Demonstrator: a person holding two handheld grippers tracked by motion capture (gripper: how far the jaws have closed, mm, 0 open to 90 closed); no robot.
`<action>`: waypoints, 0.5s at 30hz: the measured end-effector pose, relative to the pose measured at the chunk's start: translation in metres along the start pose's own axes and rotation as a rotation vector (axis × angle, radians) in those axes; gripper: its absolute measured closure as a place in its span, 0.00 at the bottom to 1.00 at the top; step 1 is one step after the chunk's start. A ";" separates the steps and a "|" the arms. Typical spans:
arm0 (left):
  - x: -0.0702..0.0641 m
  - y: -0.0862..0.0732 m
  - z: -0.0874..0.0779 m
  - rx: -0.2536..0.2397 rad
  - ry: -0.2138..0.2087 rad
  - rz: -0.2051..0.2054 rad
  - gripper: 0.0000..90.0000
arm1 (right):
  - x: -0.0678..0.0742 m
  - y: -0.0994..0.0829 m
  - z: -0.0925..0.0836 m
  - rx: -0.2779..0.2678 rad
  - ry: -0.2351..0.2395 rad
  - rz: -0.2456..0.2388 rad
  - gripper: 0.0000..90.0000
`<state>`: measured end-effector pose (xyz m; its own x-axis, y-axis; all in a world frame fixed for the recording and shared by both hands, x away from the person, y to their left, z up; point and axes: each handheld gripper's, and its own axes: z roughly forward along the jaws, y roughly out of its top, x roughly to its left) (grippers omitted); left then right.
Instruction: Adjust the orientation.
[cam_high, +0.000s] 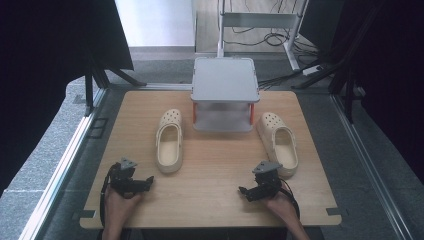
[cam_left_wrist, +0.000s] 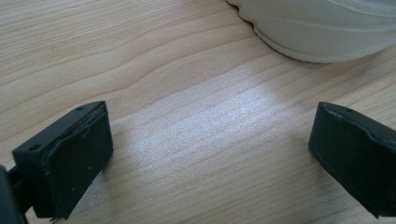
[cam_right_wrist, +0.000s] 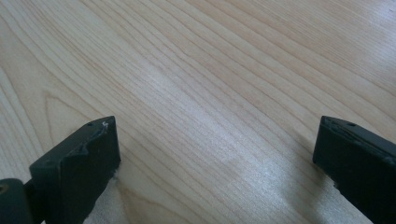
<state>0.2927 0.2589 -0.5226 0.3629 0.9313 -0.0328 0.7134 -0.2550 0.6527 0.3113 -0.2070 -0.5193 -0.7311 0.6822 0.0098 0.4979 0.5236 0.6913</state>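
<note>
Left gripper (cam_high: 148, 181) jaws wide, empty, near heel of left clog (cam_high: 169, 141); rack (cam_high: 225, 80) between; right clog (cam_high: 279, 143) just beyond right gripper (cam_high: 243, 191), also spread, empty; clogs probably light, flexible foam, slightly slick; grab heel rim or sidewall.

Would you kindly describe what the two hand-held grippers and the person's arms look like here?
Each hand-held gripper, left and right, is a compact black body topped by a grey three-cornered plate, with a black cable looping from it. In the gripper views, the two jaws end in blocky black pads with slightly worn, ragged edges. The forearms are bare, with no sleeves or gloves in sight.
</note>
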 end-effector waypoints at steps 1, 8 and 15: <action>0.000 0.000 0.000 -0.001 0.001 0.000 0.00 | 0.000 0.000 0.000 0.006 0.000 0.000 0.01; -0.001 0.001 0.001 -0.003 0.003 -0.006 0.00 | 0.001 0.006 -0.002 0.004 0.024 -0.001 0.02; -0.001 0.001 0.001 -0.003 0.004 -0.007 0.00 | -0.001 0.024 -0.006 -0.013 0.070 -0.001 0.00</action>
<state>0.2934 0.2574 -0.5228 0.3556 0.9340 -0.0348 0.7141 -0.2475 0.6549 0.3212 -0.1977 -0.4985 -0.7626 0.6441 0.0596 0.4914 0.5171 0.7008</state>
